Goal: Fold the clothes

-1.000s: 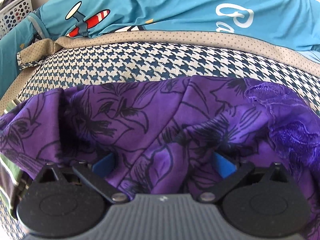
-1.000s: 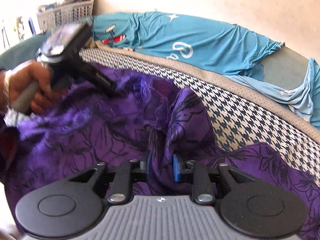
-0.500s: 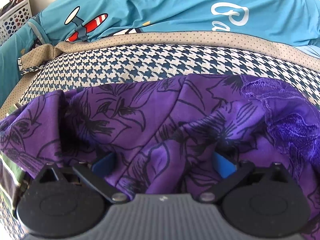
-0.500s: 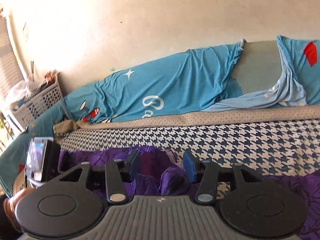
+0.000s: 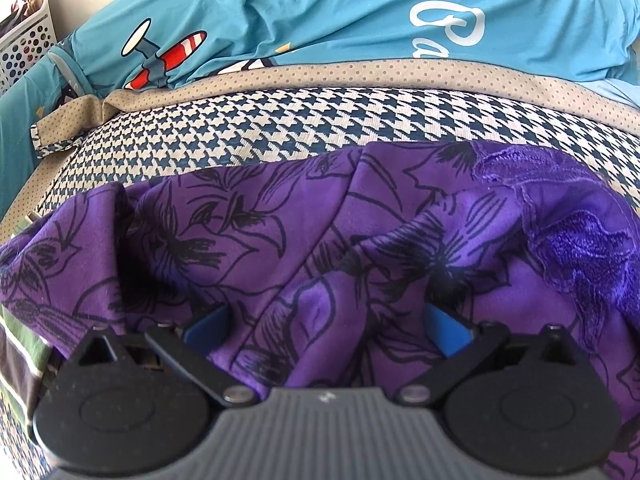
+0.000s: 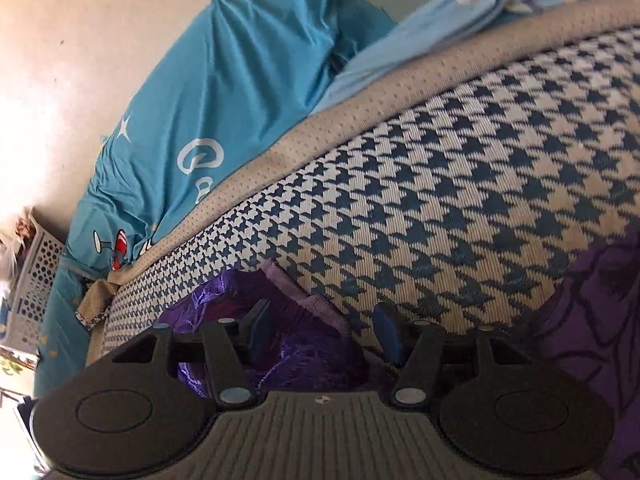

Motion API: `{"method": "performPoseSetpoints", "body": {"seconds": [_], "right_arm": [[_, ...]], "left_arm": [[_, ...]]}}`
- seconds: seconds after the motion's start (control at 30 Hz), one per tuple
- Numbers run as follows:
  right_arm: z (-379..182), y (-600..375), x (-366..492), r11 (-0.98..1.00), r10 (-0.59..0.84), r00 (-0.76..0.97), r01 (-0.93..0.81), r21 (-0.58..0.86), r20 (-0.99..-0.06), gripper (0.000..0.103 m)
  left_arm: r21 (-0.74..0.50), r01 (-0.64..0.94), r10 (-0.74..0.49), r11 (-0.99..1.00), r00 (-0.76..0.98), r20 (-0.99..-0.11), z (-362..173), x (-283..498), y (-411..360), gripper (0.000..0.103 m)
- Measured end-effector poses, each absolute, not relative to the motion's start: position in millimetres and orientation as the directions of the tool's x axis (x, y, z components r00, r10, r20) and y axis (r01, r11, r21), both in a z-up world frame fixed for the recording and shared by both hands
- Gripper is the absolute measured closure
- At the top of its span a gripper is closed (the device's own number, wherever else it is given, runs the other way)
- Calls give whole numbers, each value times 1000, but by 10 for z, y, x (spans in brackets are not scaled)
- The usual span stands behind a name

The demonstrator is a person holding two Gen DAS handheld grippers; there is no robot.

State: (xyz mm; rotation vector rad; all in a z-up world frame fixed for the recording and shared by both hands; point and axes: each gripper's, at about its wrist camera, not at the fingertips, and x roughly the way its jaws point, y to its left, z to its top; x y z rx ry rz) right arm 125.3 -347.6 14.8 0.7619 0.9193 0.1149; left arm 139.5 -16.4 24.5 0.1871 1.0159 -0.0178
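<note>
On houndstooth cover [image 5: 248,136]: purple garment [image 5: 304,224] long axis left-right; left gripper [image 5: 326,320], right gripper [image 6: 324,330] both spread.

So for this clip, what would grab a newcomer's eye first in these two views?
The purple floral-print garment fills the lower half of the left wrist view, bunched up between the wide-open left tongs. Behind it lies a navy-and-white houndstooth cover, which dominates the right wrist view. Beyond that, against the wall, sits a turquoise sheet with a red-striped cartoon plane.
</note>
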Motion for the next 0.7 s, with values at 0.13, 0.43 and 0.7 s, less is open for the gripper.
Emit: {"method": "performPoseSetpoints", "body": {"seconds": [0.13,0.43,0.7], "right_arm": [[130,-3490,1257,717,416,622,224,660,-664,38],[313,-3409,1254,813,281,598,267,518,-750,38],[104,-3533,1290,675,452,605,249,695,-656,35]], "left_arm": [[141,102,67,985,525,-849,228,1388,-159,0],[127,97,60,987,508,-859,241,1403,-147,0],[130,92,66,987,509,-858,251,1393,-176,0]]}}
